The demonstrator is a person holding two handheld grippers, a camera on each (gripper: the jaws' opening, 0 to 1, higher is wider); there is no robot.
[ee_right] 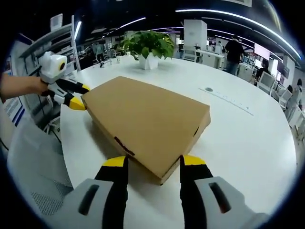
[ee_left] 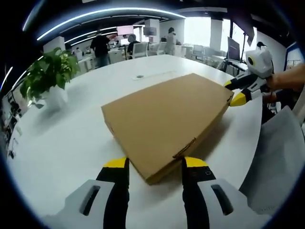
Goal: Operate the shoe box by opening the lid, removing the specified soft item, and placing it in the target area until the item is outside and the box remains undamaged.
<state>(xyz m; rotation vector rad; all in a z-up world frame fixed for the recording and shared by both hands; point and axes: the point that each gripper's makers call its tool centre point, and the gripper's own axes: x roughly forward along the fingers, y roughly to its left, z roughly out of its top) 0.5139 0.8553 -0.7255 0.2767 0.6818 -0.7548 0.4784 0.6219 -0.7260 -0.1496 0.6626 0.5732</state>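
Note:
A closed brown cardboard shoe box [ee_left: 167,117] lies flat on the white table [ee_left: 62,143], its lid down. My left gripper [ee_left: 156,164] is open, its yellow-tipped jaws standing either side of the box's near corner. At the opposite corner the right gripper [ee_left: 233,91] is held by a hand, its jaws spread around that corner. In the right gripper view the same box [ee_right: 147,121] has one corner between the open jaws of my right gripper [ee_right: 153,162], and the left gripper [ee_right: 80,96] sits at the far left corner. The soft item is hidden inside.
A potted plant [ee_left: 47,76] in a white pot [ee_right: 148,61] stands on the table beyond the box. A grey chair back [ee_left: 281,157] is close to the table edge. A small round port [ee_right: 208,89] is set in the tabletop. People and desks fill the background.

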